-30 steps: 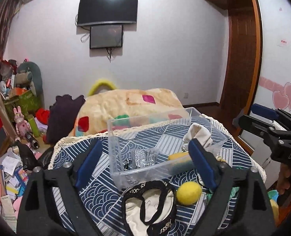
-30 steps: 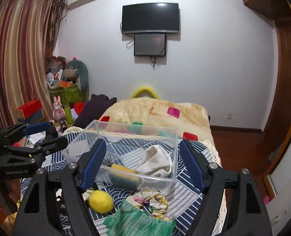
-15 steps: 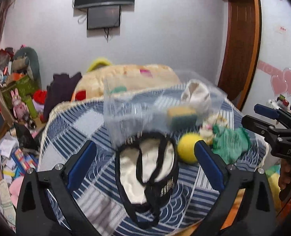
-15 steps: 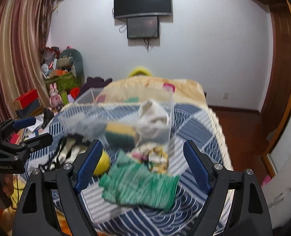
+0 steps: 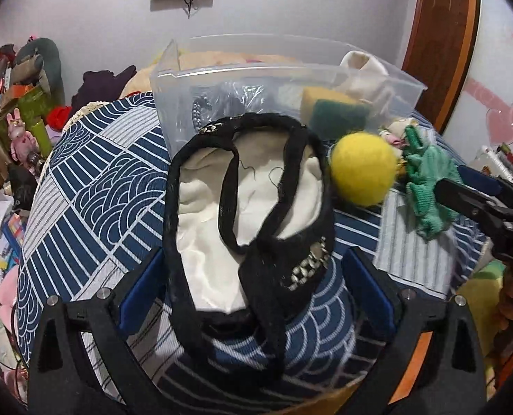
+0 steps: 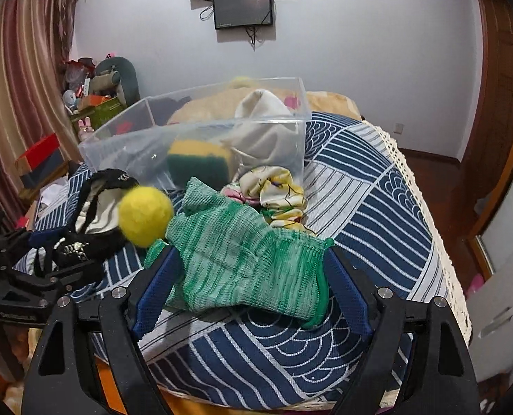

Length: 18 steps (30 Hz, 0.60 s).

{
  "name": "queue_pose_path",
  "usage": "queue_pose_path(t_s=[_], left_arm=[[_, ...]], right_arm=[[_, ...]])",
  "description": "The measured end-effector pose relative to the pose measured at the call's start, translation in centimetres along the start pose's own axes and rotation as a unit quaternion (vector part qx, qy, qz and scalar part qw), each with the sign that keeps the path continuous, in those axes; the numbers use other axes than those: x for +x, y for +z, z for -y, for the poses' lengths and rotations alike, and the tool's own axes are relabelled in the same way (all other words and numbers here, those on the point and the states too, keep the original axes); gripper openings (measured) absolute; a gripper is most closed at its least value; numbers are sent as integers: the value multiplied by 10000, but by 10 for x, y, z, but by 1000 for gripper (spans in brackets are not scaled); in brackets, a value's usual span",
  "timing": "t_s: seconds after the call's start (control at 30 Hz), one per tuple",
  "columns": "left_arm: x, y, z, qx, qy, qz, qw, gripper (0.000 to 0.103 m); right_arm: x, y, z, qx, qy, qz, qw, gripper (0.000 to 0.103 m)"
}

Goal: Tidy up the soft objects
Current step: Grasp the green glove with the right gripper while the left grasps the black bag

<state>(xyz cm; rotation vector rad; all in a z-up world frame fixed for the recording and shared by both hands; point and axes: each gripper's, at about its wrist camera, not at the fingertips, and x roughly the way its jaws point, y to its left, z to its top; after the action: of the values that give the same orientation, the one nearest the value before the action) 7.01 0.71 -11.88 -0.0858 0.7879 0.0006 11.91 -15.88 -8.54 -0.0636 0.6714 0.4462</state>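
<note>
Cloth lies between both pairs of jaws, so we read the layout from our left across to our right. Our left gripper [image 5: 256,287] stands wide open, its blue pads either side of the near end of the black-trimmed white garment [image 5: 246,207], not pressing it; the garment's long axis runs straight away from us toward the clear bin [image 5: 173,110]. Next comes the yellow ball [image 5: 362,167], just beside the garment's far right edge. Then our right gripper [image 6: 253,292], also open, straddles the green knitted cloth [image 6: 242,266], which lies crosswise to the fingers, its edges near or brushing both pads. Each hand is thus nearest its own piece, and we judge a close-and-lift comes next. The bin already holds a sponge [image 6: 199,164] and a pale cloth [image 6: 263,128]. Only the right view shows the floral fabric [image 6: 280,197] clearly; only the left shows the garment's full loop of black straps.
</note>
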Motion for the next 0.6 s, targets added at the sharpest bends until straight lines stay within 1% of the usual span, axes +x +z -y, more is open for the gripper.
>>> queue_pose_path(t_s=[0.07,0.13,0.17,0.2,0.23,0.27,0.3,0.33,0.4,0.43,0.47,0.5,0.53,0.6], left_arm=[[1,3,0,0,2,33,10000,101],[4,7,-2,-86,-5,48,10000,101],[4,8,-4,-172,-16,121,9998,101],[5,9,-7,-237,-62,163,9996,99],[4,9,-8,-313,-178,192,9992,97],[3,10,-9,-352,-234,212,9989,89],[3,10,-10,-344,-227,234,9989,84],[2,10,-10,-304,-213,252,9990,82],[-1,9,-9,-280,-201,304,9989,73],[-4,8,-8,-274,-207,329,9989,71],[-6,7,-7,-257,-214,359,9988,66],[-9,6,-6,-211,-224,416,9987,61],[-11,5,-4,-161,-229,453,9986,58],[-16,3,-1,-54,-231,501,9985,46]], right_arm=[[1,-1,1,52,23,-16,10000,82],[0,-1,1,60,32,-30,10000,72],[0,-2,1,23,22,-37,10000,60],[-2,-2,0,-15,-3,-22,10000,50],[-3,-2,0,-51,-19,-4,10000,45],[-5,-2,0,-73,59,-11,10000,35],[-5,-1,0,-66,95,-20,9999,29],[-7,-2,1,-60,84,10,9999,26],[-5,0,1,-64,110,10,9999,19],[-6,0,1,-58,113,29,9999,17],[-8,0,1,-61,135,51,9999,15],[-10,1,1,-72,149,73,9998,13],[-12,2,0,-76,141,105,9998,13],[-19,4,-1,-103,116,227,9996,12]])
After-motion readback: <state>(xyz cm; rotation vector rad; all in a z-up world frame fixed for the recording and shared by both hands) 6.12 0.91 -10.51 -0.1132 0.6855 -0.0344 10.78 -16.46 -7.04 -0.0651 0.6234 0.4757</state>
